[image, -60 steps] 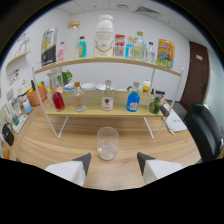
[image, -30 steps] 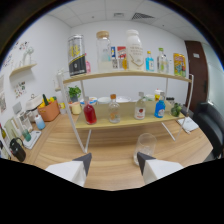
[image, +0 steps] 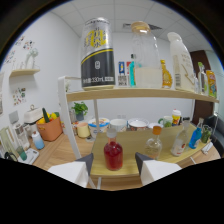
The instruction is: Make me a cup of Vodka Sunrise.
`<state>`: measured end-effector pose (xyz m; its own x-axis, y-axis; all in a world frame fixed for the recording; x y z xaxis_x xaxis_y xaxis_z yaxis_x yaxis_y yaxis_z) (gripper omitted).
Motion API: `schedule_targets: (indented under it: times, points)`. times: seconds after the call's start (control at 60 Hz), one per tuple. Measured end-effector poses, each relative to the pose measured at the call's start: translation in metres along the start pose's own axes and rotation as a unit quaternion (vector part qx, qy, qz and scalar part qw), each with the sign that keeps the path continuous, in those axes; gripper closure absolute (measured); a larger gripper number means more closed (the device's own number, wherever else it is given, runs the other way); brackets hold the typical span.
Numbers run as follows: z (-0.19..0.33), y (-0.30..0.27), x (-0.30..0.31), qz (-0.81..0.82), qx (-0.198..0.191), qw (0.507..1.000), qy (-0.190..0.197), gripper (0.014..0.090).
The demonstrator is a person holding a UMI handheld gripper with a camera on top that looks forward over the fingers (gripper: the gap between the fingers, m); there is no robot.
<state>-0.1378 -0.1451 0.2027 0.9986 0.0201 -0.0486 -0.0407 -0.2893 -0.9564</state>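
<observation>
The gripper [image: 114, 167] hangs in front of a pale wooden two-tier shelf rack [image: 130, 94], its two white fingers [image: 75, 172] spread wide with nothing clamped between them. Just ahead, in the gap between the fingertips and a touch toward the left one, stands a small round-bellied glass bottle of red syrup [image: 113, 154] with a pale pourer cap, resting on the rack's lower board; there is daylight at either side of it, so the fingers frame it without touching. Its long axis is upright, square to the line between the fingers, so a straight push forward looks like what a grasp around its belly would need. The red liquid fills most of the body, and the glass looks smooth and probably slippery. To the right of that red bottle on the same board sit a clear bottle with an orange cap [image: 153, 145] and, further along, a small blue bottle [image: 194, 138]. Behind the red bottle are several white bowls [image: 118, 124]. On the board above it stand a tall black and yellow drink can [image: 98, 54], a large clear glass jar [image: 145, 57] and a white jug [image: 181, 62].
</observation>
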Motion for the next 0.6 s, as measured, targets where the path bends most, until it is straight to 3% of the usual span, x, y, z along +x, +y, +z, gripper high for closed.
schedule_targets:
  times: [0.1,0.317,0.6]
  points:
    - [0.019,0.000,-0.003,-0.012,0.002,1.000,0.002,0.0364]
    - [0.039,0.006,0.001,-0.025,-0.002,0.999,0.022,0.0686]
    - [0.026,0.004,-0.003,-0.042,0.002,0.999,-0.003,0.0707]
